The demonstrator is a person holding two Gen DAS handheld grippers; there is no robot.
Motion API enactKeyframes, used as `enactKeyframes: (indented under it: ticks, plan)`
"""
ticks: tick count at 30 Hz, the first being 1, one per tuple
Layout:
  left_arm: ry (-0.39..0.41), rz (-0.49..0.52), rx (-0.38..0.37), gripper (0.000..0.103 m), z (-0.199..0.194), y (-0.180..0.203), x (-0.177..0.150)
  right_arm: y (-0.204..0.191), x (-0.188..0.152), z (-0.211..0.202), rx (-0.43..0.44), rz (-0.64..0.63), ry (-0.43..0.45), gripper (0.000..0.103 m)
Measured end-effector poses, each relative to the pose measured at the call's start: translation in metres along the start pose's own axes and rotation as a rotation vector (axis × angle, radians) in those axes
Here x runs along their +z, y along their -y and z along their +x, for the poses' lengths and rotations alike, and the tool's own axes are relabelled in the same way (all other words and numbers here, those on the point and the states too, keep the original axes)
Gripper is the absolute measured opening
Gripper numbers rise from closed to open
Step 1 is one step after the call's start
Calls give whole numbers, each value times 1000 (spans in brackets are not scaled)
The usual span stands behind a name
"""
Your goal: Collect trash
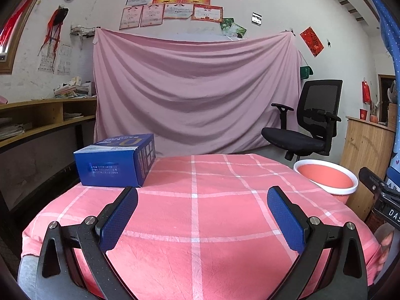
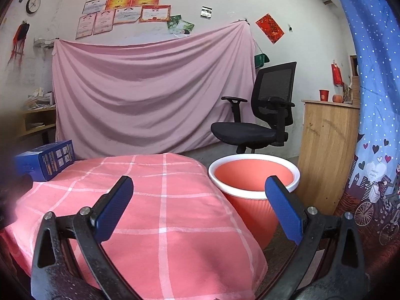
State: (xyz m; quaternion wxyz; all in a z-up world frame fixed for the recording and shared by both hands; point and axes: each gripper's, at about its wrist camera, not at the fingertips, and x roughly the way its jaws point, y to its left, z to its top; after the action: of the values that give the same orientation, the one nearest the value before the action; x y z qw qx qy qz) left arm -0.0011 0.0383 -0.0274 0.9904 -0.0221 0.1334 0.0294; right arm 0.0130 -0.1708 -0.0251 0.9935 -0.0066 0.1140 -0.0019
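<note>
Left wrist view: left claw [image 1: 202,200] spread wide, empty, above the pink checked bench [image 1: 200,212]; blue box [image 1: 116,161] at 10 o'clock on the bench's far corner; pink bin [image 1: 327,176] at 2 o'clock beside the bench. Right wrist view: right claw [image 2: 198,190] spread wide, empty; box [image 2: 46,161] at 9 o'clock, bin [image 2: 252,182] at 1 o'clock.

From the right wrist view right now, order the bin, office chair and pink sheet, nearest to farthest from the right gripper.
1. Bin: on the floor beside the table, ahead-right of the right gripper.
2. Office chair: behind the bin.
3. Pink sheet: hanging on the back wall.
</note>
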Motion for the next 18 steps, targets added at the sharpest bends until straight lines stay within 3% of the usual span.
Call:
enactKeyframes:
  ticks: [18]
  plan:
    - [-4, 1, -4, 101, 0, 1, -1, 2, -3, 6, 32, 5, -41, 103]
